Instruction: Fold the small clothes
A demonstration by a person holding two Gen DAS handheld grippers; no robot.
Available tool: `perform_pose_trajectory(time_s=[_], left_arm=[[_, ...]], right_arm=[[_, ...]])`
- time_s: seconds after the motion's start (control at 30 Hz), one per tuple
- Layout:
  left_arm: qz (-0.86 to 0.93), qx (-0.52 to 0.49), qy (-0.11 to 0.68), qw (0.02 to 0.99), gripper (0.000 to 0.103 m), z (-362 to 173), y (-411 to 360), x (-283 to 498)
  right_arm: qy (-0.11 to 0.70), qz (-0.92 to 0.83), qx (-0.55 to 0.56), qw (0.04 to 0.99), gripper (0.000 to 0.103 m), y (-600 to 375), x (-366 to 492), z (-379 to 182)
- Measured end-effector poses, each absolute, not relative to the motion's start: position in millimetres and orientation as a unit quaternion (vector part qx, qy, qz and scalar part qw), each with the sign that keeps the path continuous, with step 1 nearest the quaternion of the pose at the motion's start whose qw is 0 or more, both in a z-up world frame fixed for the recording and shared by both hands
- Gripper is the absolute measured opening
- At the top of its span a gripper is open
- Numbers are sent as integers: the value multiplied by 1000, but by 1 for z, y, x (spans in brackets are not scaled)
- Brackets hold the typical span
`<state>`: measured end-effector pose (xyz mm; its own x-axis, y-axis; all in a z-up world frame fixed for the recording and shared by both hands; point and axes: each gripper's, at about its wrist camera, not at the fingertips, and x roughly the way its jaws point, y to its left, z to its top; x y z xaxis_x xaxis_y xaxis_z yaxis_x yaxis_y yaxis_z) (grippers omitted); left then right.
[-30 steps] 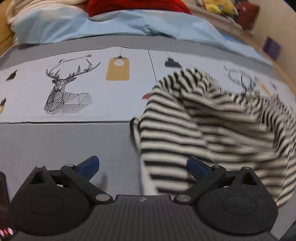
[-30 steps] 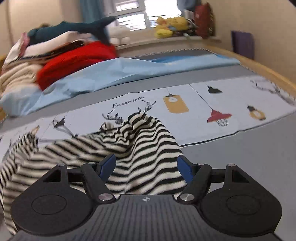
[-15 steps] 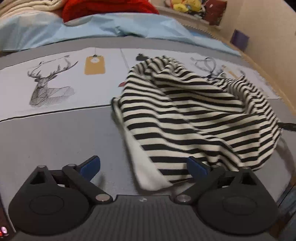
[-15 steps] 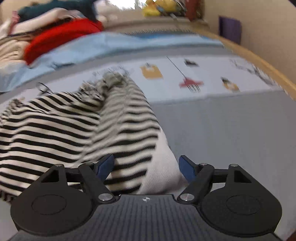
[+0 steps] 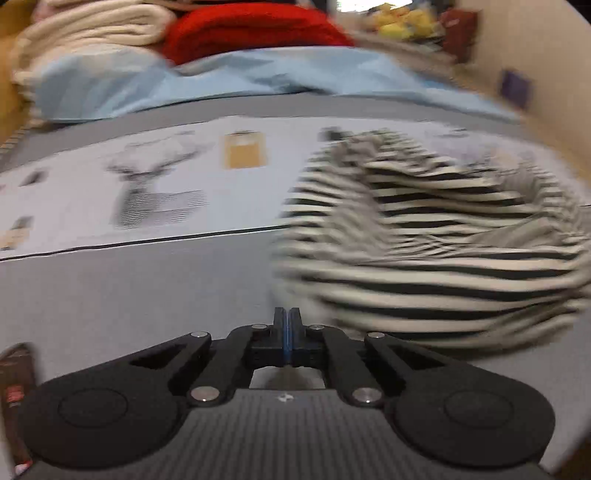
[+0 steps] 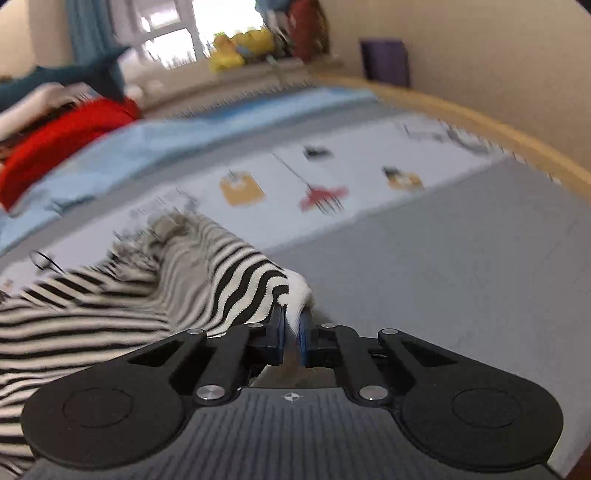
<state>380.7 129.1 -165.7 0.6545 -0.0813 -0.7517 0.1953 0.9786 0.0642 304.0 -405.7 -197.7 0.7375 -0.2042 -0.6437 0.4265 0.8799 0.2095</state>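
Observation:
A black-and-white striped garment [image 5: 424, 258] lies crumpled on the grey and printed bed cover [image 5: 110, 295]. In the left wrist view it fills the right half. My left gripper [image 5: 287, 321] is shut just beside the garment's near left edge, and no cloth shows between its pads. In the right wrist view the striped garment [image 6: 110, 314] spreads to the left. My right gripper [image 6: 291, 325] has its jaws closing on the garment's white hem [image 6: 299, 291], which bunches up between the blue pads. Both views are blurred by motion.
A light blue sheet [image 5: 221, 81], a red blanket [image 5: 251, 33] and a cream blanket [image 5: 92, 26] are piled at the far end. A wooden bed edge [image 6: 480, 125] runs along the right, beside the wall. Yellow toys [image 6: 240, 48] sit on the window sill.
Both grippers went from wide open to closed. The right one has taken hold of the white hem. The left one closed at the garment's left edge, with the cloth now lying to its right.

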Motion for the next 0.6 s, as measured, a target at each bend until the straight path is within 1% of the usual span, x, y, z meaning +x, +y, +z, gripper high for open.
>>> perform_pose_trajectory(time_s=[0.1, 0.13, 0.17, 0.2, 0.23, 0.27, 0.3, 0.33, 0.37, 0.43, 0.53, 0.6], left_arm=[[-71, 50, 425, 901, 1, -166, 141, 386], [-69, 41, 416, 906, 4, -161, 143, 387], [-73, 31, 402, 912, 8, -154, 143, 387], [-81, 21, 392, 916, 25, -146, 143, 388], [-87, 5, 377, 922, 50, -138, 141, 389], [-93, -11, 357, 929, 60, -128, 137, 390], [-101, -18, 337, 936, 72, -119, 130, 394], [-111, -16, 322, 940, 78, -111, 120, 397], [-126, -7, 306, 944, 79, -103, 106, 402], [-157, 11, 286, 945, 88, -95, 79, 416], [-201, 66, 279, 937, 88, -100, 33, 445], [-225, 96, 287, 926, 88, -114, 6, 465]], right_arm=[[374, -142, 132, 907, 9, -395, 314, -212], [384, -141, 121, 904, 12, -391, 316, -214], [386, -141, 113, 905, 20, -389, 316, -213], [379, -149, 108, 907, 29, -387, 316, -208], [365, -162, 107, 910, 53, -387, 316, -200], [339, -176, 109, 918, 63, -387, 313, -189], [306, -183, 114, 927, 64, -386, 311, -176], [279, -183, 120, 935, 64, -384, 311, -165], [256, -173, 129, 942, 64, -382, 314, -155], [227, -122, 161, 953, 64, -375, 326, -138], [250, -3, 234, 940, 63, -357, 361, -136], [286, 58, 243, 925, 63, -337, 385, -143]])
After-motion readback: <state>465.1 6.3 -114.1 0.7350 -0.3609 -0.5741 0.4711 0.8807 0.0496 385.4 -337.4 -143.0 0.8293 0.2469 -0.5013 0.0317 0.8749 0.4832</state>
